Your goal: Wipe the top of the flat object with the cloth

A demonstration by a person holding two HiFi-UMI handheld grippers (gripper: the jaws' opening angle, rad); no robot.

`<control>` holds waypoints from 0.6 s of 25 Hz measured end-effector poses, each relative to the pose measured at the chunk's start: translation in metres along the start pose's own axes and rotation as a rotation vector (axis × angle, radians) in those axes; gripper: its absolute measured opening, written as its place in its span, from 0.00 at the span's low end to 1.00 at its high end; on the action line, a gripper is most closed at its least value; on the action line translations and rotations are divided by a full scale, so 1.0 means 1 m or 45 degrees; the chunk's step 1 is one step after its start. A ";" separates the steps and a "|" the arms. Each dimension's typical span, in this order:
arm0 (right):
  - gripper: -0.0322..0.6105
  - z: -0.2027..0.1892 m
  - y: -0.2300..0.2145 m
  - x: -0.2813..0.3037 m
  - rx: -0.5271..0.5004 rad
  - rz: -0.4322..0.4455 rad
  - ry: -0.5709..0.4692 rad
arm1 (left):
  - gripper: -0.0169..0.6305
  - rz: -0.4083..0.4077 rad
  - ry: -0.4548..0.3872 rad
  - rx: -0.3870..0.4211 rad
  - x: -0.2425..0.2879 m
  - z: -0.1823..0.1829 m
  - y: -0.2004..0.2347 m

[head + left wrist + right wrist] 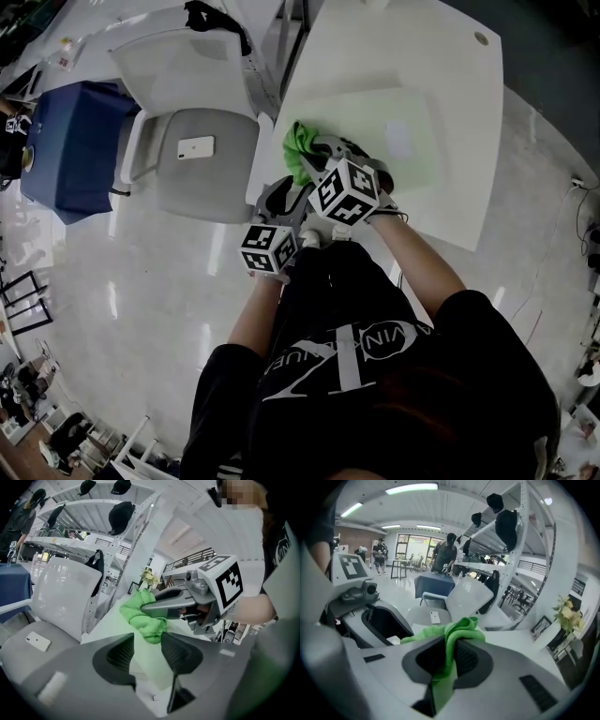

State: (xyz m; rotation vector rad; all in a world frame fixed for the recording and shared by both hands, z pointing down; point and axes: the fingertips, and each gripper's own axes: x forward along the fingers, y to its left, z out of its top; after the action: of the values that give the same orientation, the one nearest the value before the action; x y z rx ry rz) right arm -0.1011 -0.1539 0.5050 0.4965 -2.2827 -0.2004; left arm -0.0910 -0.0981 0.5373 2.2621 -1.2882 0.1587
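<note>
**On the counter's left edge: green cloth clamped over the mat**

Between its two jaws, the right hand-held gripper (449, 657) is clenching the green cloth (461, 627). One fold is bunching above the jaws and a strip is hanging below them. From the head view, the cloth is sitting at the left edge of the pale green flat mat (375, 117), which is lying on the white counter (469, 84). Just beside, nearer the person, the left hand-held gripper (147, 651) is pointing at the cloth with its jaws apart and gripping nothing. The mat is showing through the gap.

Left of the counter, a grey chair (202, 169) is carrying a white phone (196, 146), and a blue-draped table (75, 141) is standing beyond it.

Only the head view is showing a white patch (398, 138) on the mat. Only the gripper views are showing a white rack (520, 541) hung with dark caps, and flowers (565, 609).
</note>
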 end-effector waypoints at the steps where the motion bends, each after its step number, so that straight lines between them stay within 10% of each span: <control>1: 0.13 -0.005 -0.004 -0.003 0.009 -0.017 0.011 | 0.32 -0.003 0.005 -0.005 0.000 0.000 0.000; 15: 0.13 -0.136 -0.093 -0.086 0.325 -0.356 0.225 | 0.30 0.002 0.053 0.002 0.002 0.000 0.000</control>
State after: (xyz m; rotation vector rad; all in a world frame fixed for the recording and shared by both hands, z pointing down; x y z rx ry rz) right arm 0.0782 -0.2018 0.5136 0.9300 -2.0697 0.0003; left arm -0.0900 -0.0995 0.5374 2.2470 -1.2691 0.2068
